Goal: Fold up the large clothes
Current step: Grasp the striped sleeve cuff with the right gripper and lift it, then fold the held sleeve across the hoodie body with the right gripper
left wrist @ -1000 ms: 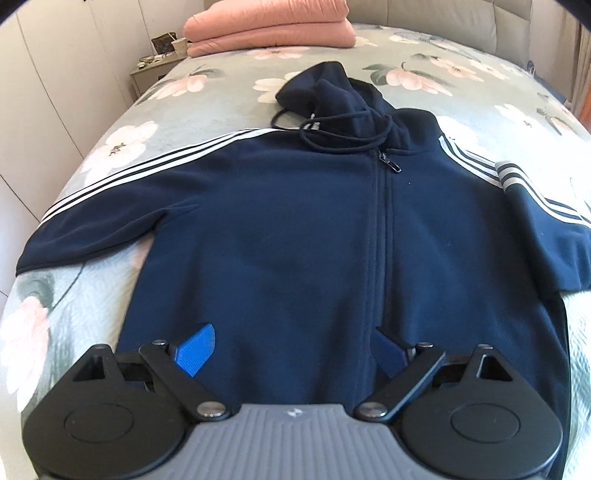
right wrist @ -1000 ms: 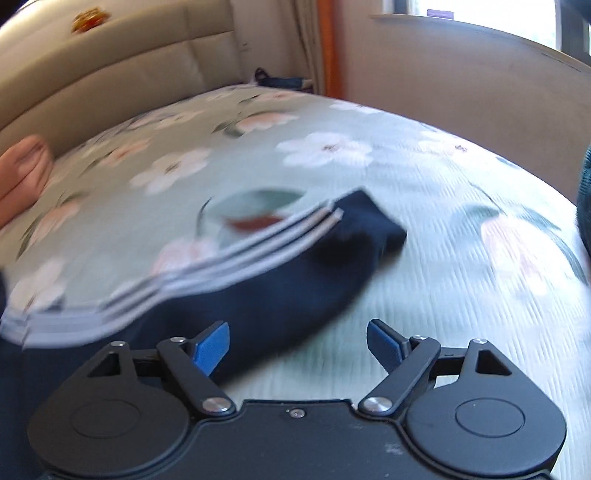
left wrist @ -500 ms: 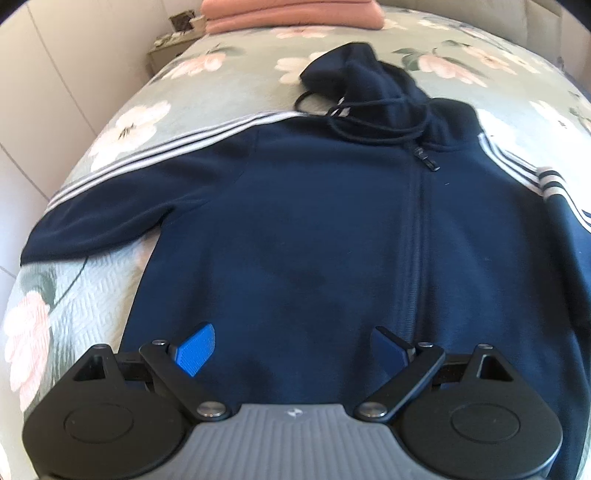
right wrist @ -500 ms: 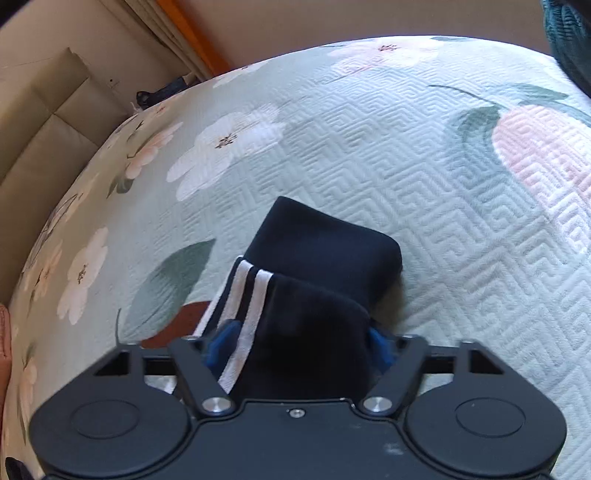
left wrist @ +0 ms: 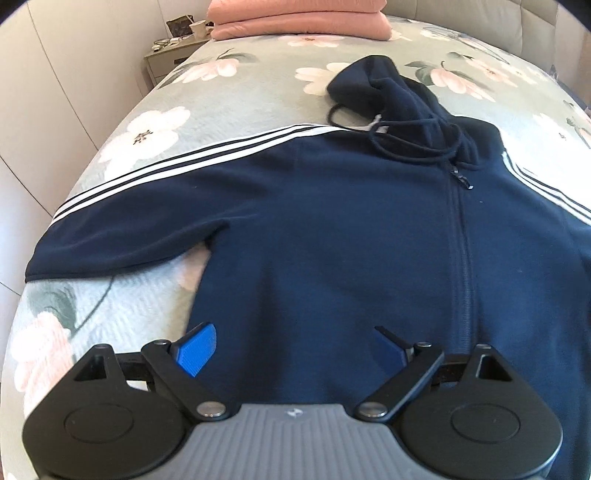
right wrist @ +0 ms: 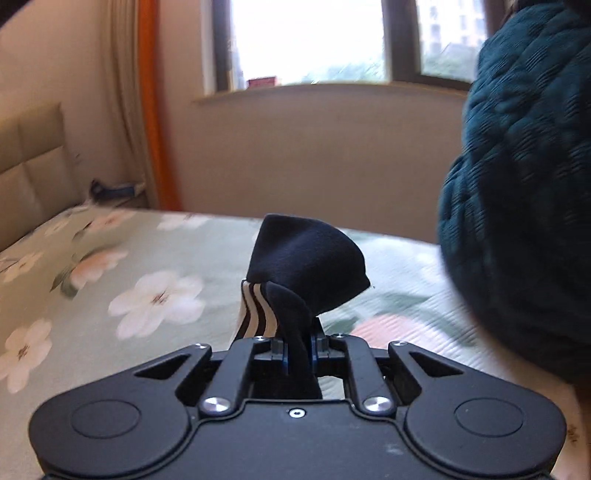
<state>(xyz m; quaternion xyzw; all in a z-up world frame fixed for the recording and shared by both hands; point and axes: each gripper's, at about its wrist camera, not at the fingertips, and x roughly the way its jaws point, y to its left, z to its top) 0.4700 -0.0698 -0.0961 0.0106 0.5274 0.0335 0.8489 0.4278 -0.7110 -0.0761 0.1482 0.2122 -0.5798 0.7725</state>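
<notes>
Floral bedding, a pale green quilted bedspread (left wrist: 236, 92) printed with pink and white blossoms, covers the bed and carries everything in the left wrist view. At far left a small beige nightstand (left wrist: 168, 62) holds a white cup (left wrist: 197, 28) and some clutter too small to make out. Further right, at the head of the bed, sits a stack of folded salmon-pink blankets (left wrist: 299, 18) against a padded beige headboard (left wrist: 480, 14). No brand name or legible writing shows anywhere.

Spread flat, front up, lies the navy zip-up hoodie with three white stripes along each sleeve (left wrist: 351, 229); its hood (left wrist: 373, 85) is bunched toward the pillows, the drawcord (left wrist: 413, 147) looped loosely over the collar. The left gripper (left wrist: 295, 349) hovers over the hem with its blue fingers spread wide, holding nothing.

From the right wrist view, an orange-and-cream curtain (right wrist: 144, 110) hangs left of a bright window (right wrist: 310, 37). The right gripper (right wrist: 297, 350) has its fingers pinched tight on the hoodie's striped sleeve cuff (right wrist: 306, 258), raised off the bedspread. A dark teal quilted garment (right wrist: 524, 192) crowds the right edge, blocking that side.
</notes>
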